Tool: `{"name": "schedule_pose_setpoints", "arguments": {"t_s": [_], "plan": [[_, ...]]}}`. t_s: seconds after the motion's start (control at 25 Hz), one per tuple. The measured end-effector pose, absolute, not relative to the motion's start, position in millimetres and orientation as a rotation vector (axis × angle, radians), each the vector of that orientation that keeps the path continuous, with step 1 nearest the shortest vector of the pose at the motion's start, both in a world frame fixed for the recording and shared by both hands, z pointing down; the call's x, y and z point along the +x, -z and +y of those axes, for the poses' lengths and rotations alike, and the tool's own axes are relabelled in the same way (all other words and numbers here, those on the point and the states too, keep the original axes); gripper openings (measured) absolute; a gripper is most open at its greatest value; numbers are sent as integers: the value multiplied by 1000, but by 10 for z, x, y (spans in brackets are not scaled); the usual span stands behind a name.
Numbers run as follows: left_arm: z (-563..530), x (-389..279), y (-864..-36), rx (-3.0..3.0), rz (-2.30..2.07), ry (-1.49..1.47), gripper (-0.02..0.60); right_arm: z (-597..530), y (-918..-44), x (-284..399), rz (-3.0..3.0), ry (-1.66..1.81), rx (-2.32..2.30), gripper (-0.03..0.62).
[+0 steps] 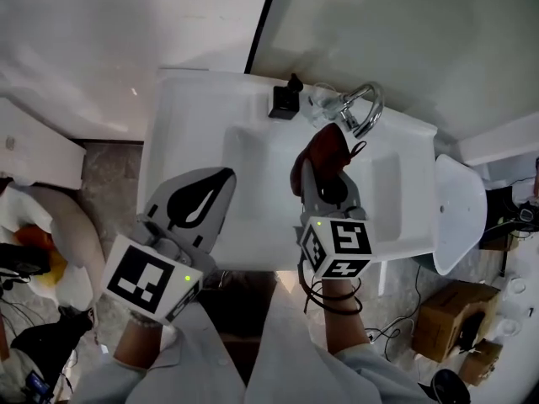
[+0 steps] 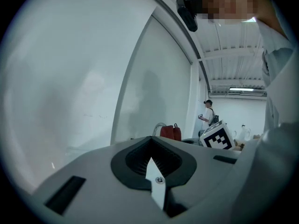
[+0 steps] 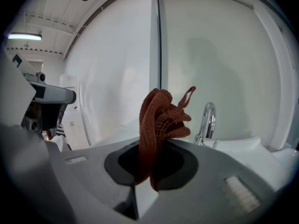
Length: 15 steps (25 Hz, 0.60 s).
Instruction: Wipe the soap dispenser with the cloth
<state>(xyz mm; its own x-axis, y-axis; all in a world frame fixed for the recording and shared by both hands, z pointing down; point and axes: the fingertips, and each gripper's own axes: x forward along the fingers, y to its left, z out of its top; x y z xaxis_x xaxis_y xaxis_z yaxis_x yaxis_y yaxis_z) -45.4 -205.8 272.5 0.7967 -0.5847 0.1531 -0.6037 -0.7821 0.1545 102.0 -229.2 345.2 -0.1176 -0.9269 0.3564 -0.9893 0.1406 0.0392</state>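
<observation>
A black soap dispenser [image 1: 285, 101] stands at the back of the white sink [image 1: 189, 116], left of the chrome tap [image 1: 364, 109]. My right gripper [image 1: 322, 188] hovers over the basin, shut on a rust-red cloth [image 1: 324, 151] that sticks out past its tips toward the tap. In the right gripper view the cloth [image 3: 158, 122] rises bunched from the shut right gripper [image 3: 149, 171], with the tap [image 3: 208, 120] behind it. My left gripper [image 1: 221, 179] is shut and holds nothing, over the sink's front left. The left gripper view shows the left gripper [image 2: 152, 160] with jaws closed and the cloth [image 2: 170, 132] far off.
A clear glass object [image 1: 321, 104] sits between dispenser and tap. A white oval fixture [image 1: 460, 213] stands right of the sink, with cardboard boxes [image 1: 455, 314] on the floor below it. Bags and clutter [image 1: 34, 251] lie at the left. A person [image 2: 208, 114] stands far off.
</observation>
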Motion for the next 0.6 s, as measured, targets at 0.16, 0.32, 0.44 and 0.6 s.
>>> {"name": "schedule_pose_setpoints", "arguments": {"t_s": [0.16, 0.32, 0.44, 0.6], "plan": [[-1909, -516, -2670, 2769, -967, -119, 5, -2096, -3306, 936, -2169, -253, 1837, 55], [-1712, -462, -2593, 2724, -980, -49, 5, -1875, -3233, 976, -2218, -253, 1825, 55], [-1509, -382, -2571, 2686, -982, 1, 5, -1637, -3227, 1067, -2238, -275, 1819, 55], [-1152, -215, -2546, 2669, -982, 27, 5, -1252, -3186, 1257, -2252, -273, 1821, 55]]}}
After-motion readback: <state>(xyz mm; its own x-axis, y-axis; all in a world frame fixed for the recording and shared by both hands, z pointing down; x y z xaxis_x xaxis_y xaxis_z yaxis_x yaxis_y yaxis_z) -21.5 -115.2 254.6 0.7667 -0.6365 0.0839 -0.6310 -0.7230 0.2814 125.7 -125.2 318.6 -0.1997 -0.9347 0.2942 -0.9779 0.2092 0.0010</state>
